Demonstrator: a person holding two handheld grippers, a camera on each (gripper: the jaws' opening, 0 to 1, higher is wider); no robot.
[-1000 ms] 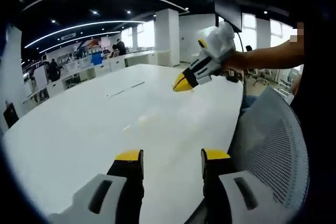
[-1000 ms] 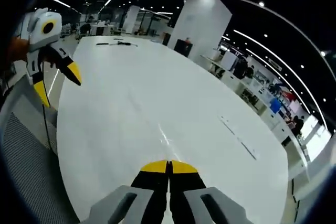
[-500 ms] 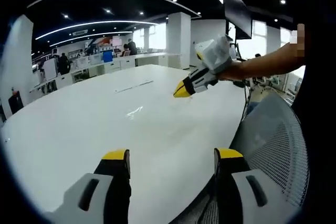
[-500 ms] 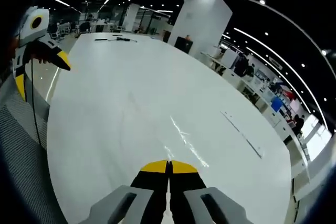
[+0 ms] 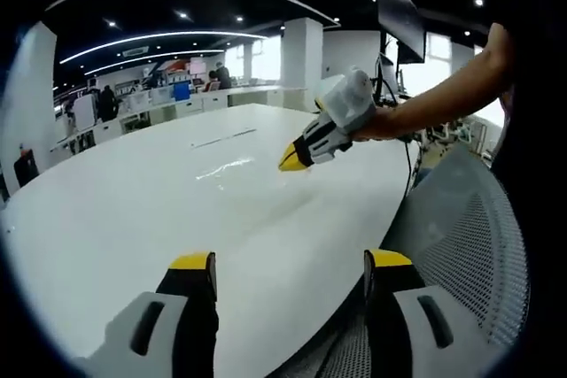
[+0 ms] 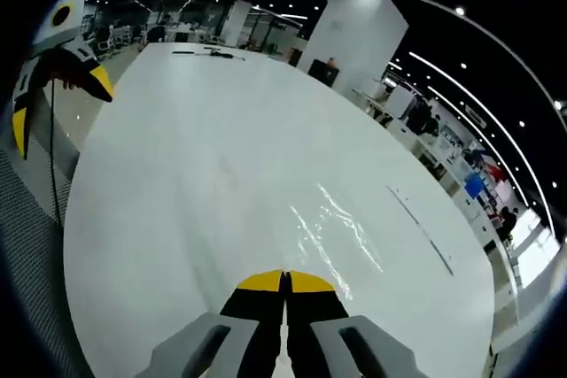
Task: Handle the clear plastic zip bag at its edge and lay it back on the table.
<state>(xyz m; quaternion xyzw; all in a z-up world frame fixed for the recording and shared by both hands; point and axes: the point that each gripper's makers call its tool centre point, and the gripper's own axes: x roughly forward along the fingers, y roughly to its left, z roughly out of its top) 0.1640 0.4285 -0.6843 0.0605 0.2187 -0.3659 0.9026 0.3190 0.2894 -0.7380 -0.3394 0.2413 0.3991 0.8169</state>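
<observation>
Open-plan office, long white desk (image 6: pixel 195 174); clear zip bag (image 6: pixel 332 232) lies flat; right tongs (image 6: pixel 285 282) closed, empty, just near it; left tongs (image 5: pixel 288 265) open; next, probably pinch its edge.

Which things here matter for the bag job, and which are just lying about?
Job: clear zip bag, lying on the white table; right gripper, shut; left gripper, open.
Lying about: mesh chair; dark items at the table's far end.

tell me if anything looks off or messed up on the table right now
Nothing stands out. The clear zip bag lies flat on the white table, crinkled and glinting. The right gripper is shut just short of it; the left gripper is open.
</observation>
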